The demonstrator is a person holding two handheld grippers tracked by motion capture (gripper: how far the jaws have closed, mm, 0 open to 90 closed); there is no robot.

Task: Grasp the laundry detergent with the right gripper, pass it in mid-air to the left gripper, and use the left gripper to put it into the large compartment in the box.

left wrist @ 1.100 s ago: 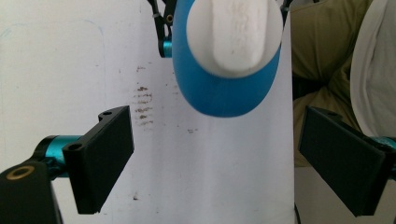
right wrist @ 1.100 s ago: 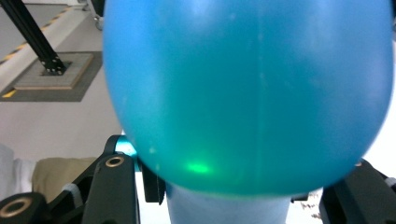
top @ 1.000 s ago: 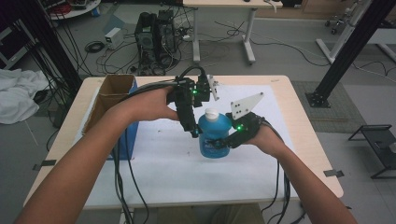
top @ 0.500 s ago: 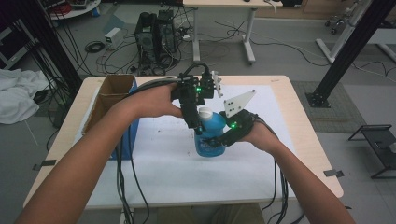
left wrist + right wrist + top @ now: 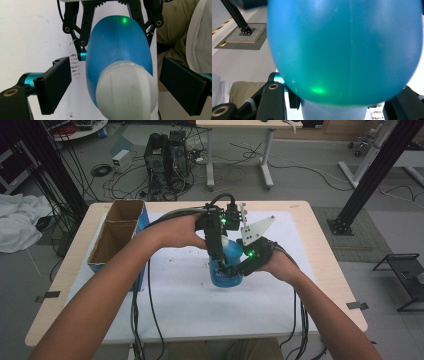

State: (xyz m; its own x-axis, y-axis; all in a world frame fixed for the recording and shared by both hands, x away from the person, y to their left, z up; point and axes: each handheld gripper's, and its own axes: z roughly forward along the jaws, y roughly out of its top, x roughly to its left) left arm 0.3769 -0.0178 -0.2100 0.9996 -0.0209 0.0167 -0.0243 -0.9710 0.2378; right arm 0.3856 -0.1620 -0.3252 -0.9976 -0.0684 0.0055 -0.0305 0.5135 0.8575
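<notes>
Right gripper [image 5: 234,270] clamped on bottle [image 5: 227,265]; left gripper [image 5: 113,82] jaws apart astride cap [image 5: 126,92]. I centre, then close squarely.

The gripper [image 5: 113,82] straddles the blue bottle's [image 5: 117,50] white cap [image 5: 126,93], seemingly untouched.

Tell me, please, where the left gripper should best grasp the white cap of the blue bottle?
Probably across the white cap, from straight above: the blue bottle stands upright, clamped by the right gripper, and the left gripper has its open jaws either side of the cap.
</notes>
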